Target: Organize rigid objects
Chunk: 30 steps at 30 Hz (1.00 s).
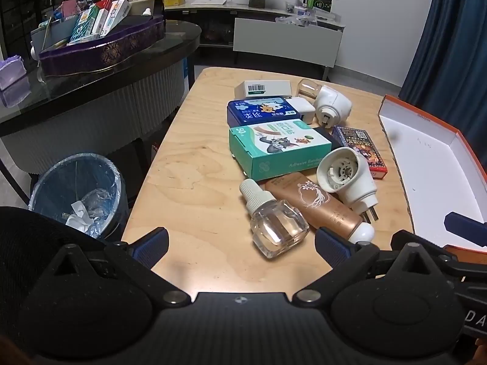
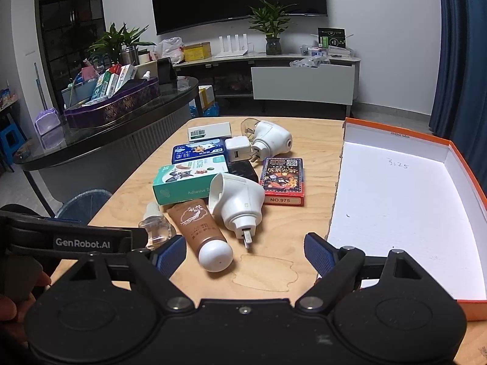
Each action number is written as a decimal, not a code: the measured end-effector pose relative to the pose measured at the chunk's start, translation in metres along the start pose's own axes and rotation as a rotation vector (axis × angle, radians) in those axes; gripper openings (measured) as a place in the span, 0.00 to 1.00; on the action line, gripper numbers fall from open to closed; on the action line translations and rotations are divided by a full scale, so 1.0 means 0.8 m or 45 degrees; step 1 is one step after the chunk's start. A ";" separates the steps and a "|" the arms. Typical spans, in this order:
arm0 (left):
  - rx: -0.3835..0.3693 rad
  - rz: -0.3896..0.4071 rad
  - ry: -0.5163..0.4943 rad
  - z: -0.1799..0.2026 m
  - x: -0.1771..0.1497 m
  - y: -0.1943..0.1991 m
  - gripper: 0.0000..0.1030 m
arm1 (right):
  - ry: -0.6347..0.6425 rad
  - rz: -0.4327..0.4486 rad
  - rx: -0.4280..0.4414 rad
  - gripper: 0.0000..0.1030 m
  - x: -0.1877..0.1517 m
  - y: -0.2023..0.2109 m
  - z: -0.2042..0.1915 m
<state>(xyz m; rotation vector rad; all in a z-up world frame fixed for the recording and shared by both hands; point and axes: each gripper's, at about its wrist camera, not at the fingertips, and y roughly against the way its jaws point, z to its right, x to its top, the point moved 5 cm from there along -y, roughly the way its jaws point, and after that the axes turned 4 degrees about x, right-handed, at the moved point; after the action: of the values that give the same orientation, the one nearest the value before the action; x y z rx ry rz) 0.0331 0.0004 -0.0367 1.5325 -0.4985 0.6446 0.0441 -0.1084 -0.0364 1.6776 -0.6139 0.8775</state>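
Observation:
A pile of small objects lies on the wooden table (image 1: pixel 194 158). A clear glass bottle (image 1: pixel 274 225) with a white cap lies nearest, beside a brown tube (image 1: pixel 316 203) with a white cap (image 2: pixel 216 255). Behind them are a white plug-in device (image 1: pixel 347 176), a green bandage box (image 1: pixel 280 149), a blue tin (image 1: pixel 261 112), a red card box (image 2: pixel 283 182), a white charger (image 2: pixel 239 149), a second white plug-in device (image 2: pixel 271 140). An open orange-rimmed white box (image 2: pixel 395 206) sits at right. My left gripper (image 1: pixel 242 245) and right gripper (image 2: pixel 245 251) are open and empty, just short of the pile.
A lined waste bin (image 1: pixel 79 191) stands left of the table. A dark glass counter (image 1: pixel 91 70) holds a purple tray (image 1: pixel 100 48) of boxes. A TV stand (image 2: pixel 301 82) runs along the far wall. A blue curtain (image 2: pixel 462 60) hangs at right.

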 end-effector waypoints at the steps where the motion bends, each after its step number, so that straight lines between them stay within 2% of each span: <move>1: 0.002 0.002 0.000 0.000 0.000 0.000 1.00 | -0.001 0.001 0.001 0.97 0.000 0.000 0.000; 30: 0.005 0.007 -0.002 0.002 0.002 -0.005 1.00 | -0.006 -0.010 0.005 0.97 0.001 -0.002 0.000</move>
<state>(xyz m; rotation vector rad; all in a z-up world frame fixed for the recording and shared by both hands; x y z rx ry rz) 0.0370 -0.0006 -0.0384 1.5357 -0.5028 0.6489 0.0459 -0.1082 -0.0369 1.6855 -0.6089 0.8697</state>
